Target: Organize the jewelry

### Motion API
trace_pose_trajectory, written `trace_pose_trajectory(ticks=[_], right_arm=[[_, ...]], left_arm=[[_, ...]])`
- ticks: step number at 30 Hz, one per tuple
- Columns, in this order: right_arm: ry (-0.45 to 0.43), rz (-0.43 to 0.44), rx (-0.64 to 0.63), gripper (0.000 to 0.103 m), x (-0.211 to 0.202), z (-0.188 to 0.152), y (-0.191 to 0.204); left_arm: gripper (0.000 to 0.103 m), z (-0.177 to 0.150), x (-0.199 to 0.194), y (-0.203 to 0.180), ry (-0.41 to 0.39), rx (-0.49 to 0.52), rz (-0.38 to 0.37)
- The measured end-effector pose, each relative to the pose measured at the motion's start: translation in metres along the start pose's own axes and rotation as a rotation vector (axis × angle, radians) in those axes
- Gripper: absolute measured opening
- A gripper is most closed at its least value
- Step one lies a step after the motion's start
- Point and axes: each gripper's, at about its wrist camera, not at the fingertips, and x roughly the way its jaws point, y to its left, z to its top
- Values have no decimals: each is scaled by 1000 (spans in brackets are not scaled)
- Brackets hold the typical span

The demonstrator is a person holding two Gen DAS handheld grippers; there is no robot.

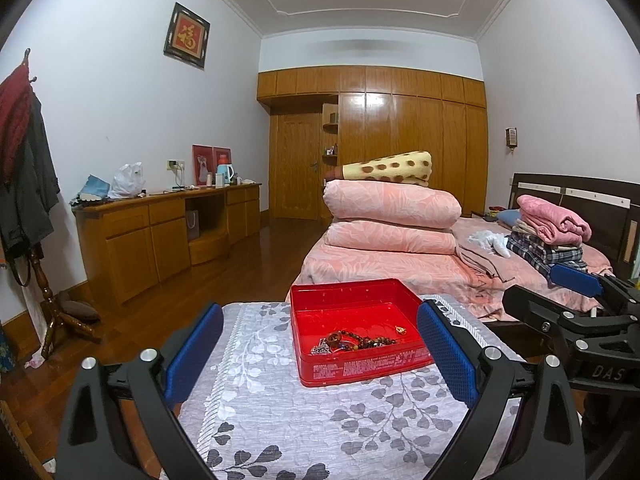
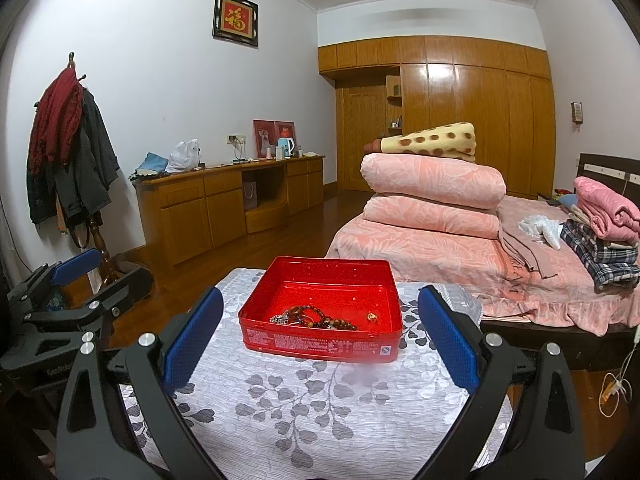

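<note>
A red tin box [image 1: 352, 372] [image 2: 320, 344] sits open on a table covered with a grey leaf-print cloth [image 1: 280, 420] [image 2: 300, 404]. Inside it lie a tangle of beaded bracelets [image 1: 352, 342] [image 2: 316, 318] and, apart to the right, a small gold pendant [image 1: 401, 330] [image 2: 372, 316]. My left gripper [image 1: 320, 348] is open, its blue pads on either side of the tin's near end, holding nothing. My right gripper [image 2: 320, 336] is open in the same way just before the tin. Each view shows the other gripper's blue pad [image 1: 576, 280] [image 2: 76, 266] at its edge.
A bed [image 1: 400, 272] with stacked pink quilts [image 2: 432, 196] and folded clothes [image 2: 604, 220] stands right behind the table. A long wooden cabinet [image 2: 224, 204] lines the left wall. A coat stand [image 2: 68, 152] rises at far left above wooden floor.
</note>
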Motion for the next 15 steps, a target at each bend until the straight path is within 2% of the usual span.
trace_pose_trajectory(ticks=[15], right_arm=[[3, 0, -2, 95, 2, -1, 1]], left_arm=[[95, -5, 3, 3, 6, -6, 4]])
